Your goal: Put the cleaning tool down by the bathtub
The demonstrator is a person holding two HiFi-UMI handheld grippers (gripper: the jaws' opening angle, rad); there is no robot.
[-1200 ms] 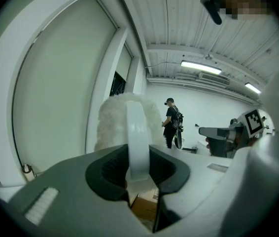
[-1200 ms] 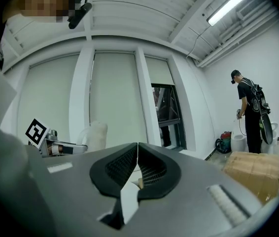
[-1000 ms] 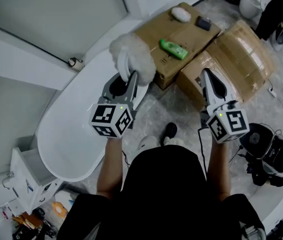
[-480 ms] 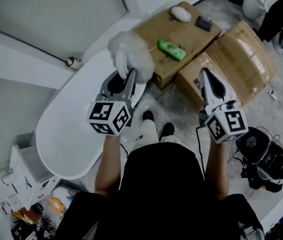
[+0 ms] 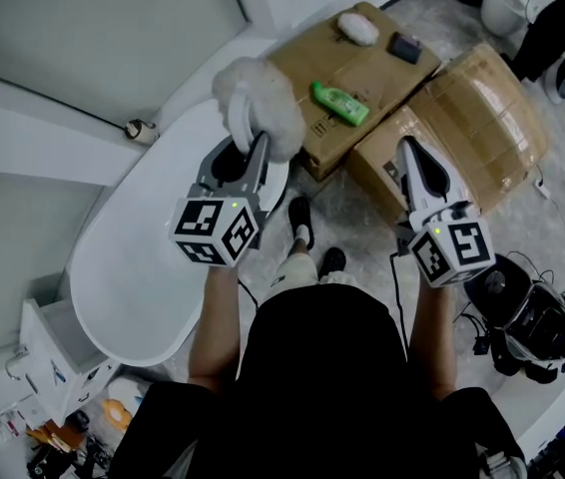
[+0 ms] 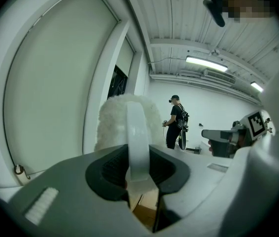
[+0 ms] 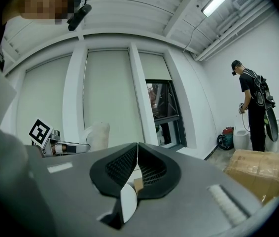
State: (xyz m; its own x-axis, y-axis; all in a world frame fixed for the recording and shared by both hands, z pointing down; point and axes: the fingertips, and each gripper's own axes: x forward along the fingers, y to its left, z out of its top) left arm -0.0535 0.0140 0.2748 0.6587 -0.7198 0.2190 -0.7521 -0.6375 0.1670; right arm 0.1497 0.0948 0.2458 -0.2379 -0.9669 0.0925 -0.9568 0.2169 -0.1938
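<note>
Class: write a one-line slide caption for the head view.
Left gripper holds a fluffy white cleaning tool at the bathtub's end; right gripper is shut and empty, near cardboard boxes.

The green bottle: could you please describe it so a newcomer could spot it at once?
Beside the white bathtub stands a cardboard box, the one of two nearer the tub. The green bottle lies on its side on that box's top, the only green thing there, beside a white fluffy pad and a dark object.

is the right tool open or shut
Shut. In the right gripper view the right tool has its pads meeting along a thin seam, nothing between them.
</note>
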